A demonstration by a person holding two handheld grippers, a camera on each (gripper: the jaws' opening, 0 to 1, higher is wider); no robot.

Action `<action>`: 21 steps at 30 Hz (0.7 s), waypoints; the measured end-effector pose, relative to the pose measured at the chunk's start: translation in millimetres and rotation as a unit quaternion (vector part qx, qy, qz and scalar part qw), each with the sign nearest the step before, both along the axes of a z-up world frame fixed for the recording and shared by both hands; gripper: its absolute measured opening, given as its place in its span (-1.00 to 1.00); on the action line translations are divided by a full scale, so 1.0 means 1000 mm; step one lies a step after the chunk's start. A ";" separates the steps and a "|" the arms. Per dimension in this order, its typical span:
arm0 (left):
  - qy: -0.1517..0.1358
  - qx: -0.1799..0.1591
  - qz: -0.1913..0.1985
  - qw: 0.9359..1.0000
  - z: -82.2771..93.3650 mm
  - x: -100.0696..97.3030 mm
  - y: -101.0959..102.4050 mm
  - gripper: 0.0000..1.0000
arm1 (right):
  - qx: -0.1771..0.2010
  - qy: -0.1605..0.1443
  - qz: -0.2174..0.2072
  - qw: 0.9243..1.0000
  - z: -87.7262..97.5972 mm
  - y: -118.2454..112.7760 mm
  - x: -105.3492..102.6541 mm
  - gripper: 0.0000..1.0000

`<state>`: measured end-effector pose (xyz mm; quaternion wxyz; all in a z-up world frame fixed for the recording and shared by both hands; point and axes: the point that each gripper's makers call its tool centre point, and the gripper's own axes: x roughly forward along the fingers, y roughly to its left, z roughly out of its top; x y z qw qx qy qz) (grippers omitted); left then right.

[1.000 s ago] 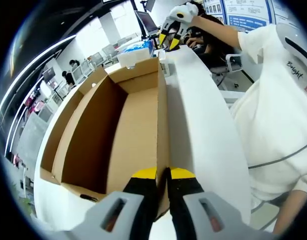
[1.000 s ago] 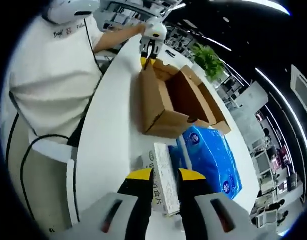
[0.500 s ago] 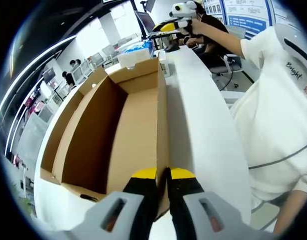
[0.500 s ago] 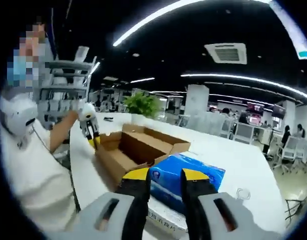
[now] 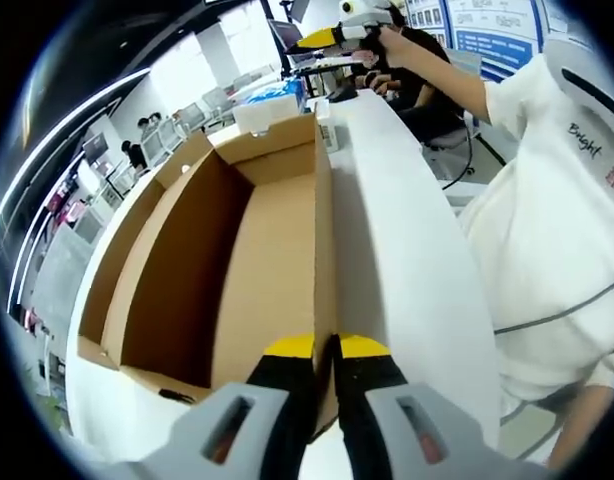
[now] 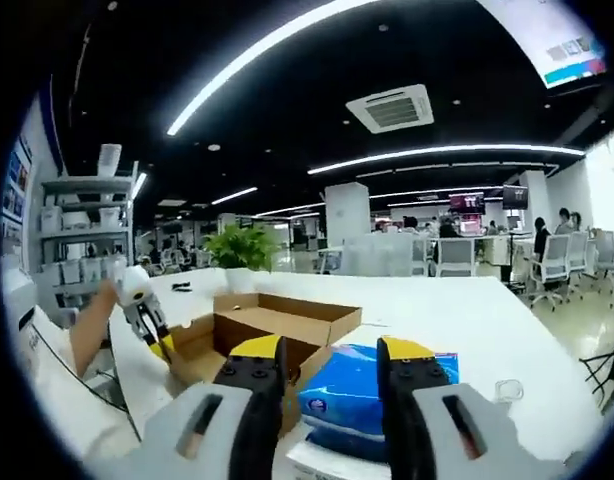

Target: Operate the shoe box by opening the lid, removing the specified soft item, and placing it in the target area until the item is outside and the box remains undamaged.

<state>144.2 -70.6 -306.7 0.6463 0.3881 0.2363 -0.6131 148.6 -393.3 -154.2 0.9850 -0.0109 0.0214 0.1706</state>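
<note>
The brown cardboard shoe box (image 5: 237,250) lies open on the white table (image 5: 397,230), its inside bare. My left gripper (image 5: 325,350) is shut on the top edge of the box's near side wall. In the right gripper view the left gripper (image 6: 159,340) pinches that same box (image 6: 277,325) from the left. The blue soft pack (image 6: 357,400) lies on the table just outside the box. My right gripper (image 6: 332,355) hovers above it, open, with nothing between its fingers. In the left gripper view the right gripper (image 5: 332,30) is raised high beyond the box's far end.
A person in a white shirt (image 5: 557,230) stands along the table's right edge. A small white carton (image 5: 325,130) sits by the box's far corner, and another white box (image 5: 267,112) behind it. A potted plant (image 6: 237,245) and chairs (image 6: 457,255) stand farther off.
My right gripper has lifted up and away from the table, tilting level, and its jaws have spread wider. The left gripper keeps its hold on the box wall.
</note>
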 end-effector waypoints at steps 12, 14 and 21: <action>0.003 -0.012 0.001 1.000 0.002 -0.003 -0.001 -0.91 | 0.003 0.021 -0.031 0.999 0.005 0.022 0.032 -0.20; 0.005 -0.010 0.001 1.000 0.002 -0.004 -0.001 -0.91 | 0.005 0.021 -0.038 0.999 0.010 0.024 0.038 -0.25; 0.012 -0.008 0.000 1.000 0.001 -0.008 -0.003 -0.92 | -0.019 0.045 -0.015 0.999 0.016 0.021 0.049 -0.23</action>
